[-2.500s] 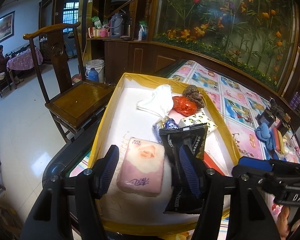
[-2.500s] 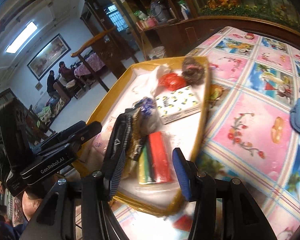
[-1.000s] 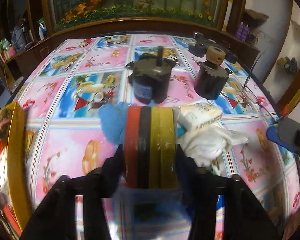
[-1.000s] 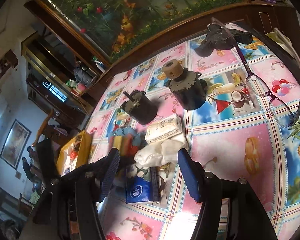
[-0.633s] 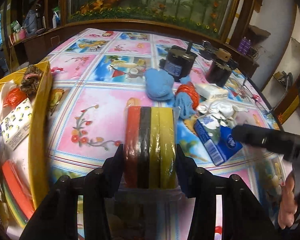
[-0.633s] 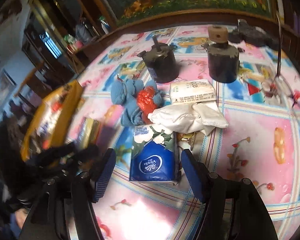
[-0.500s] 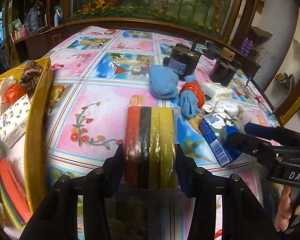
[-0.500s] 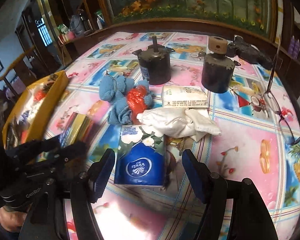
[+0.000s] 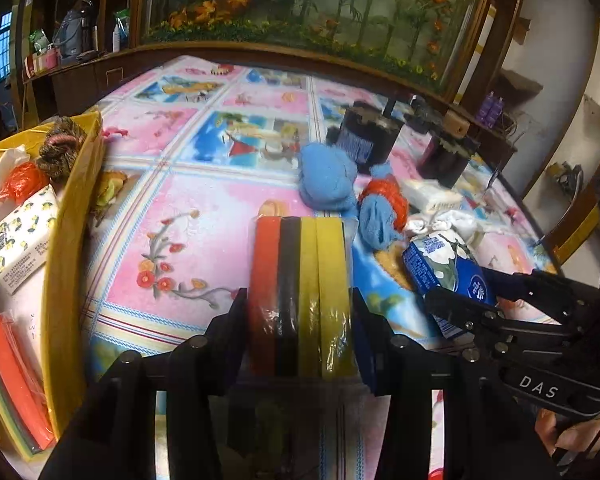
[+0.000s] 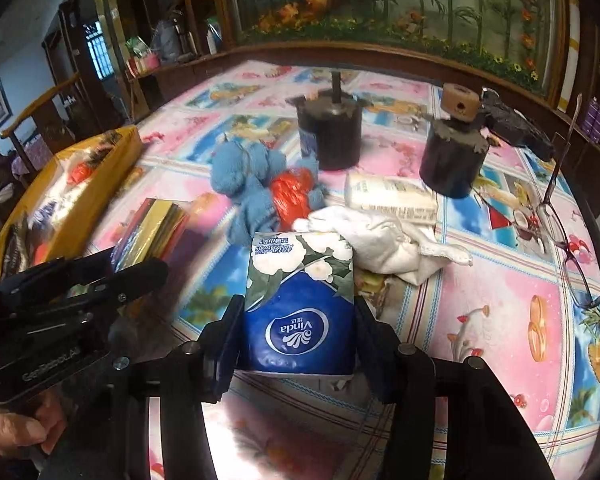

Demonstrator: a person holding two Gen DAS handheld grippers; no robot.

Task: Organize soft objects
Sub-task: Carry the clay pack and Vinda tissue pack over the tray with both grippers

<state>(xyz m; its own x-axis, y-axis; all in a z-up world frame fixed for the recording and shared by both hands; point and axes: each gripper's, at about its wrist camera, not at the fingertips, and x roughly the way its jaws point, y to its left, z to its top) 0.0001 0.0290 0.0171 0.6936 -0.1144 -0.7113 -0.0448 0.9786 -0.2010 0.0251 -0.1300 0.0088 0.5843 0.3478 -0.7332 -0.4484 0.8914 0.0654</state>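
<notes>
The left hand-held gripper (image 9: 298, 316) is closed on a wrapped pack of sponges (image 9: 300, 292), its red, black and yellow slabs standing on edge between the two pads, held over the counter (image 9: 204, 216) with its pink and blue picture cloth. At the counter's left edge sits a yellow tray (image 9: 66, 240); inside it lie a lemon-print tissue pack (image 9: 22, 246), a crumpled red bag (image 9: 22, 180), a brownish yarn scrubber (image 9: 62, 146) at the far corner, and an orange-topped stack of cloths (image 9: 14, 376) at the near end.

The right hand-held gripper (image 10: 298, 340) has its jaws closing around a blue Vinda tissue pack (image 10: 300, 300), which lies on the counter between them; both pads sit against its sides. Just beyond that pack lies a white cloth (image 10: 380, 240), touching it, and behind the cloth a pale tissue packet (image 10: 392, 198). To the left of these is a heap of blue socks (image 10: 248, 184) with a red mesh scrubber (image 10: 292, 196) nested in it. Farther back stand two dark motors (image 10: 330, 136), well apart from each other, and a pair of glasses (image 10: 560, 216) lies open near the counter's right edge. A person's fingers (image 10: 8, 428) grip the left tool's handle at the lower left corner of the right wrist view.
</notes>
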